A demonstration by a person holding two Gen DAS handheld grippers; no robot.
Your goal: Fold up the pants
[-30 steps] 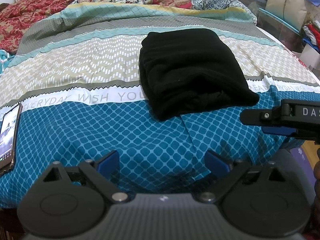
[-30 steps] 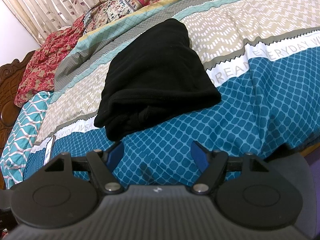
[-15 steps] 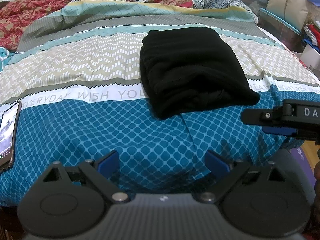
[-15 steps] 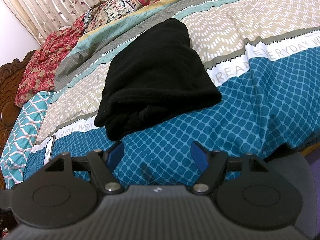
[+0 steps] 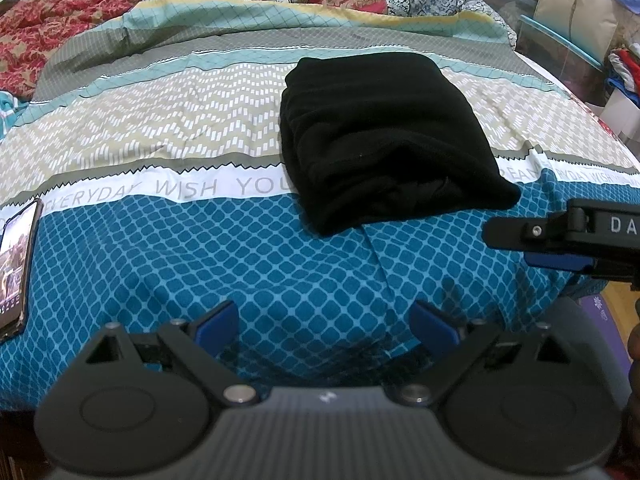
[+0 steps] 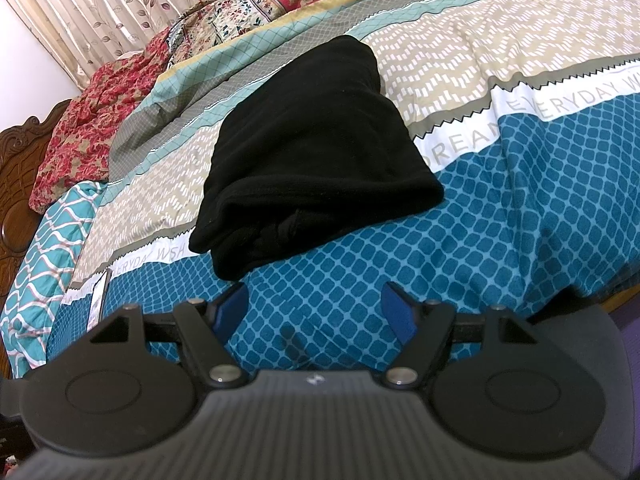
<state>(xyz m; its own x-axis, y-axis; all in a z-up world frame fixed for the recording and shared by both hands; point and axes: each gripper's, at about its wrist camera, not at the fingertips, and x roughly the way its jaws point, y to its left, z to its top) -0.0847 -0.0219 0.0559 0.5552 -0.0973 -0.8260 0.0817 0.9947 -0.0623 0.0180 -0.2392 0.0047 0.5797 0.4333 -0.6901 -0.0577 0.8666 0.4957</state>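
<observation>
Claws are seen wide open in both wrist views, with nothing held and nothing touched. The left claw [image 5: 324, 330] is shown with its blue pads [image 5: 218, 326] spread well apart above the teal, diamond-printed part of the bedspread [image 5: 160, 264]. The right claw [image 6: 316, 312] is held likewise, jaws apart over the same teal band; it is also seen from the side at the right edge of the left view [image 5: 560, 240].

Black pants [image 5: 384, 136] are laid folded into a compact bundle on the bed, across the beige band and the white lettered stripe, with the near edge reaching onto the teal. The bundle is placed ahead of both claws and apart from them, slightly right of centre for the left claw and slightly left of centre for the right [image 6: 312, 140]. A phone [image 5: 16, 268] is seen at the bed's left edge, well apart from the pants.
</observation>
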